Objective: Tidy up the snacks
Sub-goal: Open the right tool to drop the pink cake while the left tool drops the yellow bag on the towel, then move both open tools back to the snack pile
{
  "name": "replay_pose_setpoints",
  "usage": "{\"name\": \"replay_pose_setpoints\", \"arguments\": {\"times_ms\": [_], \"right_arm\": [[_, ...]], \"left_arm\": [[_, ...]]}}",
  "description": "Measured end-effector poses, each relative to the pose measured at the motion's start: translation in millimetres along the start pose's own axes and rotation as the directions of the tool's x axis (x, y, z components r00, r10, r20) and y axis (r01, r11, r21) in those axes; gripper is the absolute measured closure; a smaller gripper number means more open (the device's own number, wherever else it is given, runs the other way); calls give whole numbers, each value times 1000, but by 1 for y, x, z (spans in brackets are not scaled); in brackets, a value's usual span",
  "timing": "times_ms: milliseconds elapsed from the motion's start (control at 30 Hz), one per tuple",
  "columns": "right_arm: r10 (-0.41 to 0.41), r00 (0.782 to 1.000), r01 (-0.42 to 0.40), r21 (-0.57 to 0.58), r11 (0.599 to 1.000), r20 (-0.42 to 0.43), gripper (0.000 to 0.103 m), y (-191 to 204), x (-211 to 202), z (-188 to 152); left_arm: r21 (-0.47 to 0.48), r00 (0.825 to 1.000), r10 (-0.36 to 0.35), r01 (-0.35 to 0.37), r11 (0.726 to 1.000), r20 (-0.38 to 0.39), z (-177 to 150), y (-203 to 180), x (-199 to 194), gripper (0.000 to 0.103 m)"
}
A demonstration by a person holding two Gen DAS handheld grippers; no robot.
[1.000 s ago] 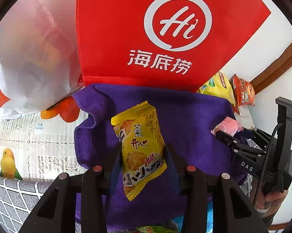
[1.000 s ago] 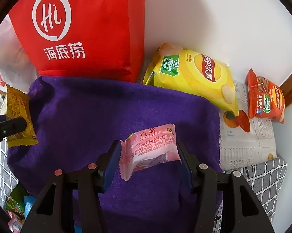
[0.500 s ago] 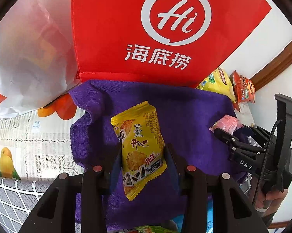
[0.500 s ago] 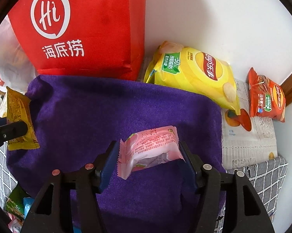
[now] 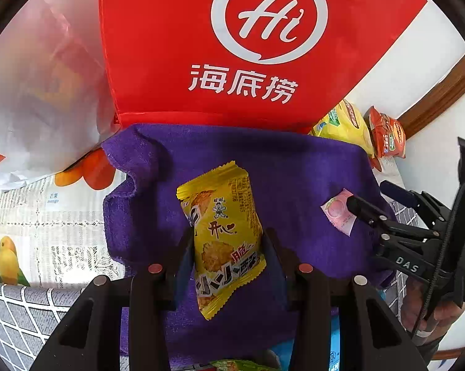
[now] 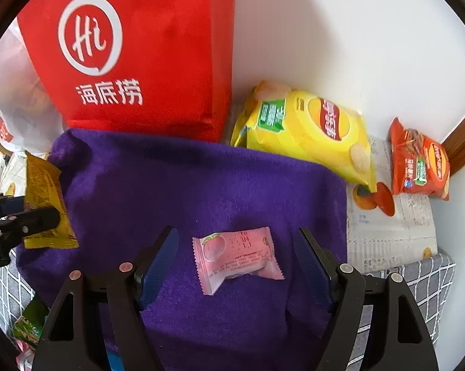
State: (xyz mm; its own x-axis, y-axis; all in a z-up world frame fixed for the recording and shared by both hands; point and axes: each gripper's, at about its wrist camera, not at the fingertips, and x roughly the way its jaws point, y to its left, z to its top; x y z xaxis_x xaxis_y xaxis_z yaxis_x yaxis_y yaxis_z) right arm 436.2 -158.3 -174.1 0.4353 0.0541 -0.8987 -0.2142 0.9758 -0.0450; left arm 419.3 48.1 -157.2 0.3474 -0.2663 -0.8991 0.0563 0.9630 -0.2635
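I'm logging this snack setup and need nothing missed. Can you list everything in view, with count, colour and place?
red bag: one, red with white logo, upright behind the towel.
towel: one, purple, spread on the table.
pink packet: one, lying on the towel between the right gripper's open jaws, untouched.
yellow packet: one, clamped in the left gripper.
chip bag: one, yellow, right of the red bag by the wall.
orange packet: one, far right by the wall.
plastic bag: one, white, left of the red bag.
tablecloth: one, pale with fruit and bird prints.
green packet: one, lower left, partly hidden.
left gripper: black, shut on the yellow packet.
right gripper: black, jaws just opened.
hand: one, on the right gripper's handle.
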Motion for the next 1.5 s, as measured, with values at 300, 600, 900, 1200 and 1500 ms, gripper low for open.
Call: {"name": "replay_pose_setpoints", "arguments": {"times_ms": [300, 600, 900, 1200, 1500], "right_arm": [[72, 994, -76, 43, 996, 78, 26, -1, -31, 3], [144, 982, -155, 79, 985, 126, 26, -7, -53, 3], [18, 984, -35, 93, 995, 180, 22, -1, -75, 3], [6, 971, -38, 128, 991, 240, 22, -3, -102, -7], [-96, 969, 97, 9, 995, 229, 22, 8, -137, -50]], "left_arm": [[23, 999, -26, 25, 999, 28, 0, -5, -11, 59], [21, 994, -70, 68, 997, 83, 1, -4, -39, 37], [28, 990, -25, 21, 999, 136, -2, -10, -63, 36], [36, 975, 14, -23, 999, 224, -4, -15, -90, 36], [26, 955, -12, 5, 1000, 295, -14, -24, -123, 36]]}}
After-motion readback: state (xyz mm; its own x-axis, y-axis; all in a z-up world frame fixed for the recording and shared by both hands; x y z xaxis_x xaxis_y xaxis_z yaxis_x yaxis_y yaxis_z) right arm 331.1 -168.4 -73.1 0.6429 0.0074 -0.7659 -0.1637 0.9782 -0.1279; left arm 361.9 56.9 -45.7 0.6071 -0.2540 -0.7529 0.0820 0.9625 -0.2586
